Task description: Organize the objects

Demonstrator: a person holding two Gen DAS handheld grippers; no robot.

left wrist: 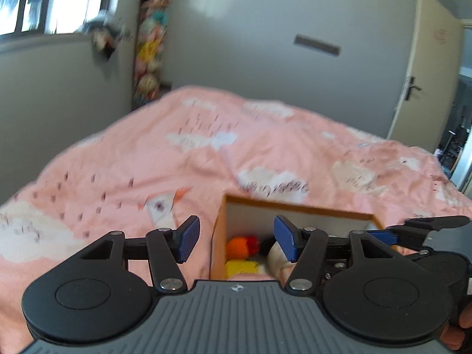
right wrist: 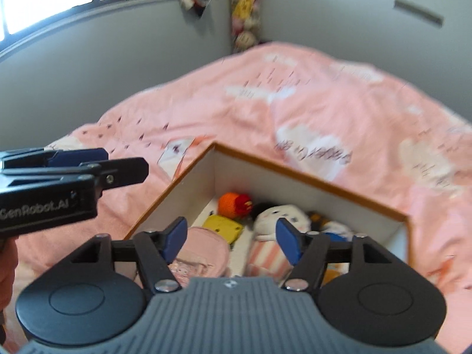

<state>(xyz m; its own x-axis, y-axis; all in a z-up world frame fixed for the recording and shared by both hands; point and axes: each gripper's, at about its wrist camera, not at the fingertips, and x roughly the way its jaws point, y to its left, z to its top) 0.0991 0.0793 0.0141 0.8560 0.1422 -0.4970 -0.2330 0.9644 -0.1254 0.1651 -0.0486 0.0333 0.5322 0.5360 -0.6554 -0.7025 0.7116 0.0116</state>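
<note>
Both grippers, left [left wrist: 236, 243] and right [right wrist: 231, 240], gape empty above the box [right wrist: 309, 177]; roughly 6 blurry toys inside.

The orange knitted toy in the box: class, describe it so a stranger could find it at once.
Start at the pink bedspread, then the open wood-rimmed box on it. The orange knitted toy lies in the box's far corner, beside a flat yellow toy. It alone is round, bright orange, with a red end.
</note>
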